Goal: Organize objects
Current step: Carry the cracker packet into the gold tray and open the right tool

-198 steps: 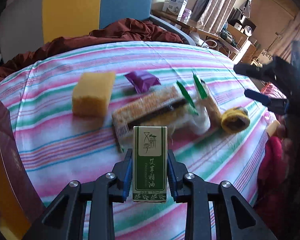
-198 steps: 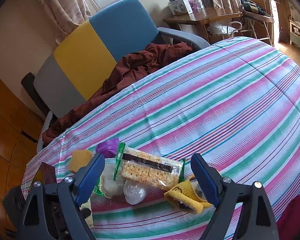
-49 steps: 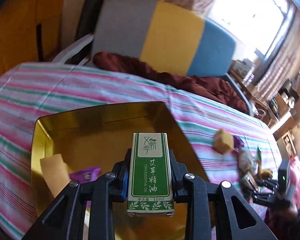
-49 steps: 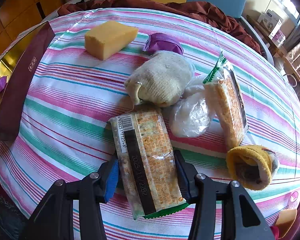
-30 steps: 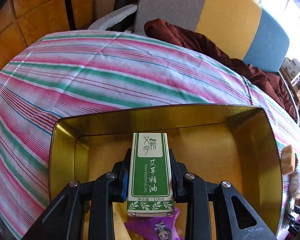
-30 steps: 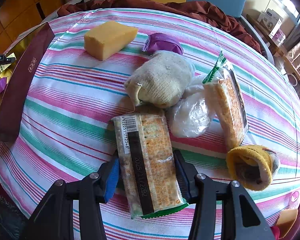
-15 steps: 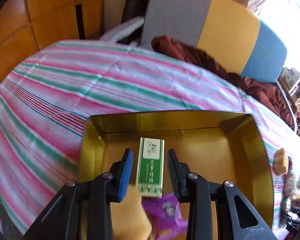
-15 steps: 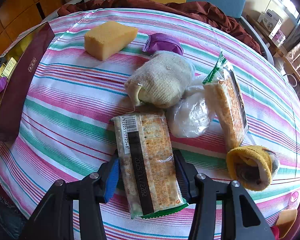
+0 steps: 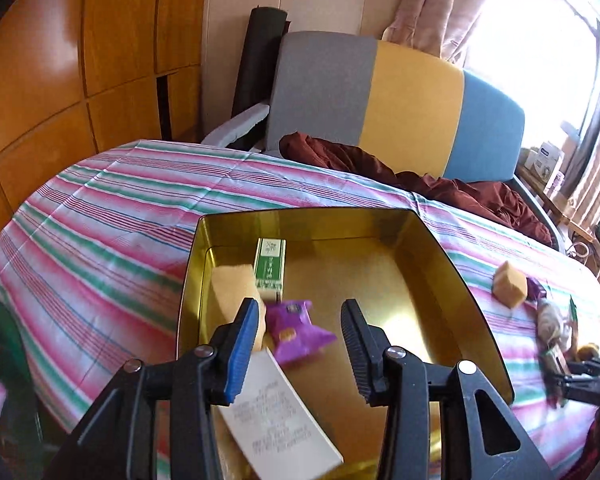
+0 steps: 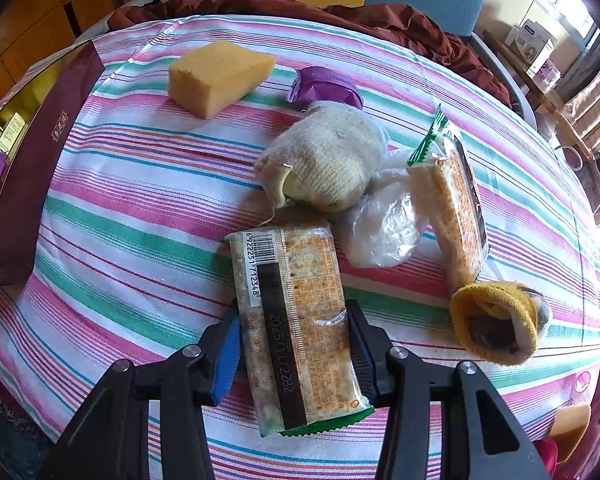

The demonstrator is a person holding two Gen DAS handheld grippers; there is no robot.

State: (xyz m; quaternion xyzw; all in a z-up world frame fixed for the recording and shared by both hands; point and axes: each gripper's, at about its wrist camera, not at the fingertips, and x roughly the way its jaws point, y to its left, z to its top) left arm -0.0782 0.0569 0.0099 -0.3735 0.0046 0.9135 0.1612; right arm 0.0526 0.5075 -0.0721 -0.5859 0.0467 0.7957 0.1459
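The striped desk (image 10: 148, 216) carries a gold tray (image 9: 452, 280) with the green box (image 9: 270, 266) lying in its far left corner, next to a sponge (image 9: 234, 284) and purple packet (image 9: 296, 332). Left tongs (image 9: 300, 344) have just been opening, nothing between them now. Right tongs (image 10: 294, 344) have been closing and pinch the cracker pack (image 10: 296, 320).

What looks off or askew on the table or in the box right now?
One cracker pack stands on its long edge, propped against the clear plastic bag, not lying flat like the pack in the right gripper. In the gold box, the paper slip pokes out over the near edge.
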